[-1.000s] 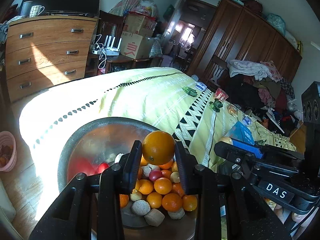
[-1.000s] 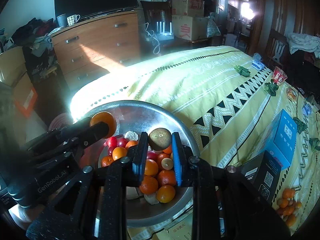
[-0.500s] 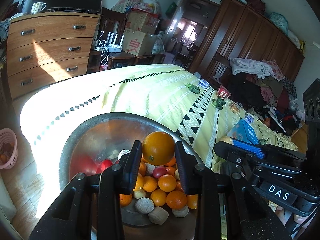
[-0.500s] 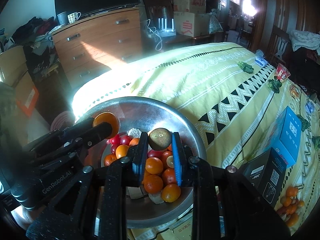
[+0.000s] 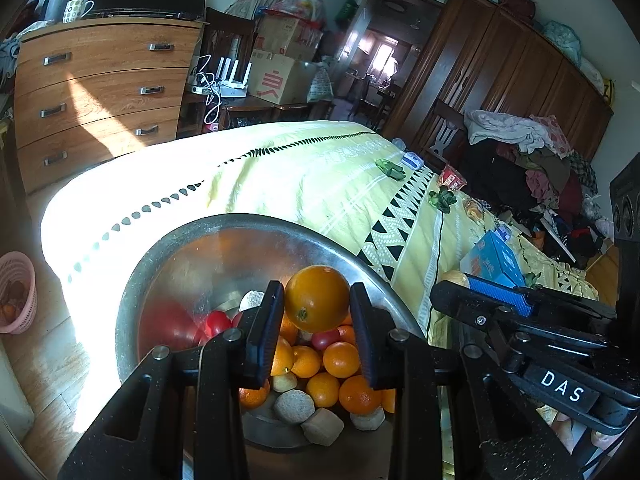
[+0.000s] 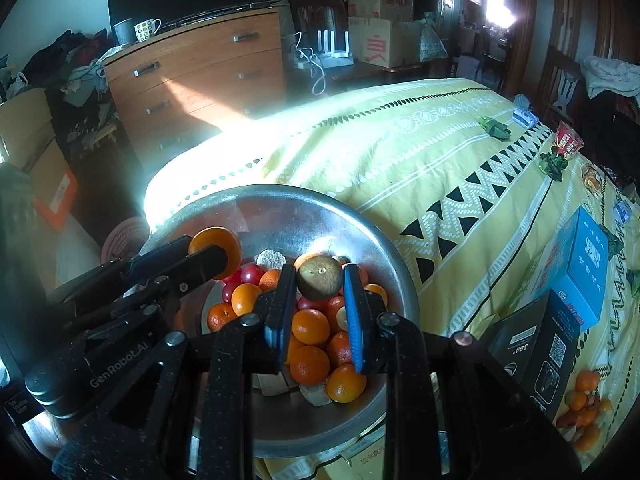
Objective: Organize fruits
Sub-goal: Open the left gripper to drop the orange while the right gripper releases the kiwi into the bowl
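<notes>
Tongs grip brown fruit, right-view only.

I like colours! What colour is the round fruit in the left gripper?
Orange. The left gripper holds a bright orange fruit, clearest in the left wrist view.

Our left gripper is a black, speckled frame of open triangular struts, with round silver screws at the joints and dark blue pads on its two flat fingers; its side reads "GenRobot.AI" in pale letters. Our right gripper has the same black build and silver screws, brighter blue pads, and a white "DAS" label.
</notes>
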A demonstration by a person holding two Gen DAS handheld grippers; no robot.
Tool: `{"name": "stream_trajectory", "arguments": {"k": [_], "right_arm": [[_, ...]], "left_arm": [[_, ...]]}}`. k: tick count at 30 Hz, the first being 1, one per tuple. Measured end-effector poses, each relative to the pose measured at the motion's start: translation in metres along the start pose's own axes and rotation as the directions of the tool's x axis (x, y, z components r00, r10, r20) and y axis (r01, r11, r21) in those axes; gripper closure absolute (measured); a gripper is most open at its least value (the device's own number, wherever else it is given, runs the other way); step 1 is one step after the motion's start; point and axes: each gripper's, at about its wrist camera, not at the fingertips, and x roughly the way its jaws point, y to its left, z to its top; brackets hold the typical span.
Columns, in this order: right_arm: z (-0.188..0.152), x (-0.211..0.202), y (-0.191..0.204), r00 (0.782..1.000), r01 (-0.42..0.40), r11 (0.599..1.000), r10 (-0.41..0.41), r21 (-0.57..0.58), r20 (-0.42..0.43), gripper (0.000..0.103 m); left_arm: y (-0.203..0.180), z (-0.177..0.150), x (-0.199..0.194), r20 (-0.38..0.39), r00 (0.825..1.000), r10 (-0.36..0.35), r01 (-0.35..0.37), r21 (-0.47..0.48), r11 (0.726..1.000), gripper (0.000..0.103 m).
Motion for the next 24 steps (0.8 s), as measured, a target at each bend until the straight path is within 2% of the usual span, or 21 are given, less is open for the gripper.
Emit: {"name": "stream_trajectory", "arguments": {"k": [8, 9, 12, 15, 16, 18, 20, 24], "right_arm": [[-0.002, 0.006, 0.000, 1.000, -0.016, 1.000, 0.017, 0.007, -0.022, 0.079], [-0.003, 0.006, 0.000, 1.000, -0.017, 1.000, 0.017, 0.009, -0.022, 0.079], [-0.004, 0.006, -0.002, 0.999, -0.021, 1.000, 0.021, 0.012, -0.028, 0.079], [-0.004, 0.003, -0.002, 1.000, -0.019, 1.000, 0.019, 0.017, -0.023, 0.078], [-0.005, 0.000, -0.003, 1.000, -0.019, 1.000, 0.019, 0.020, -0.019, 0.076], [-0.005, -0.006, -0.004, 1.000, -0.014, 1.000, 0.014, 0.024, -0.005, 0.063], [-0.006, -0.015, -0.004, 1.000, 0.000, 1.000, -0.001, 0.025, 0.023, 0.042], [-0.005, -0.032, -0.007, 0.998, 0.010, 1.000, -0.012, 0.028, 0.059, 0.033]], "left_arm": [[0.001, -0.001, 0.004, -0.015, 1.000, 0.011, -0.011, -0.003, 1.000, 0.069], [0.002, -0.001, 0.005, -0.019, 1.000, 0.013, -0.013, -0.007, 1.000, 0.067], [0.003, -0.004, 0.004, -0.022, 0.999, 0.024, -0.024, -0.020, 1.000, 0.053], [0.003, -0.005, 0.001, -0.019, 0.999, 0.032, -0.032, -0.024, 0.999, 0.052], [0.003, -0.005, 0.000, -0.019, 0.999, 0.034, -0.034, -0.025, 0.999, 0.052], [0.002, -0.005, -0.001, -0.018, 0.999, 0.040, -0.041, -0.025, 0.999, 0.052], [-0.001, -0.006, -0.004, -0.017, 0.999, 0.044, -0.045, -0.024, 0.999, 0.048], [-0.009, -0.006, -0.010, -0.009, 0.999, 0.046, -0.046, -0.018, 0.999, 0.047]]}}
